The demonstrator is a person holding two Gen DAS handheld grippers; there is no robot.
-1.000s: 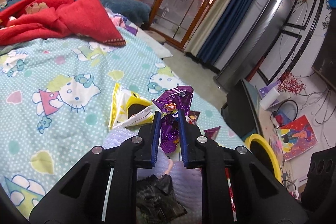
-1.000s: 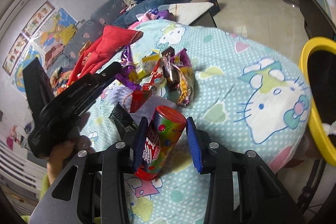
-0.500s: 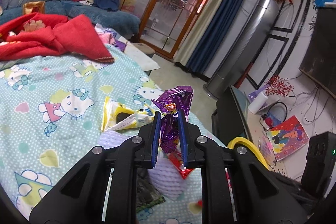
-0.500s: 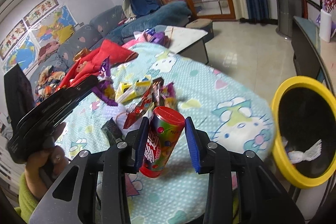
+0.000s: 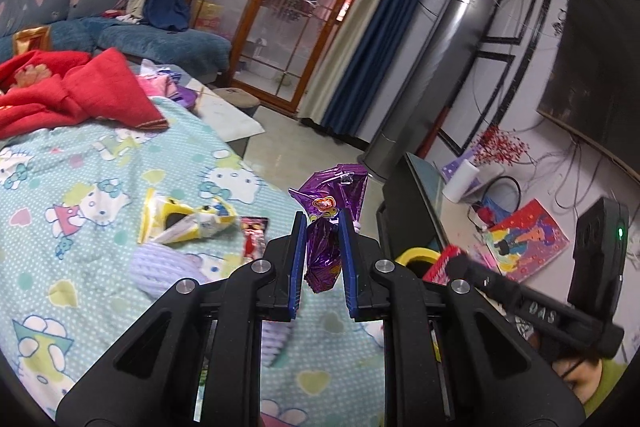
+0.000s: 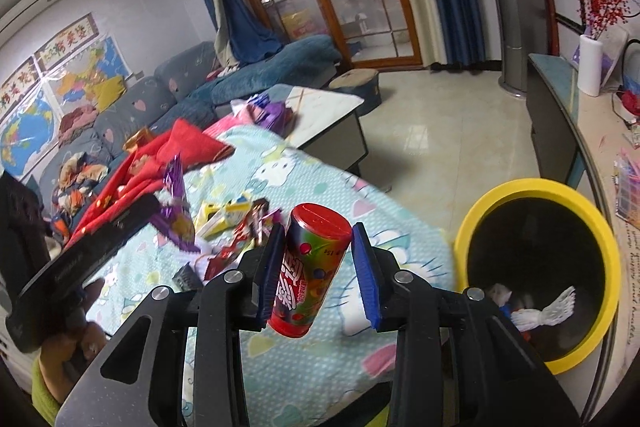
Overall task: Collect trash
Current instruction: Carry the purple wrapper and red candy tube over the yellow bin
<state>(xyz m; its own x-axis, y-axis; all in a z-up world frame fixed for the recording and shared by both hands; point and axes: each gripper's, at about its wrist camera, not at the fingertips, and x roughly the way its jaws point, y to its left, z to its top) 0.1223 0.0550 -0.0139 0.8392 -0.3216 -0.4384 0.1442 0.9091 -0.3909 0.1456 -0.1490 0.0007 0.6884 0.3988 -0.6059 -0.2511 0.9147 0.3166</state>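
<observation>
Cartoon-cat bedsheet (image 5: 80, 155) carries a red blanket (image 5: 80, 99) (crumpled) and a yellow wrapper (image 5: 176, 223).

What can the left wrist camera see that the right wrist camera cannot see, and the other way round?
Only the left wrist view: the dark TV screen on the wall and the colourful picture book.

Only the right wrist view: the inside of the yellow-rimmed bin with white trash, and the wall maps.

Both: the Hello Kitty sheet, the red blanket, the purple wrapper in the left gripper, the yellow packet, and the red candy tube in the right gripper.
</observation>
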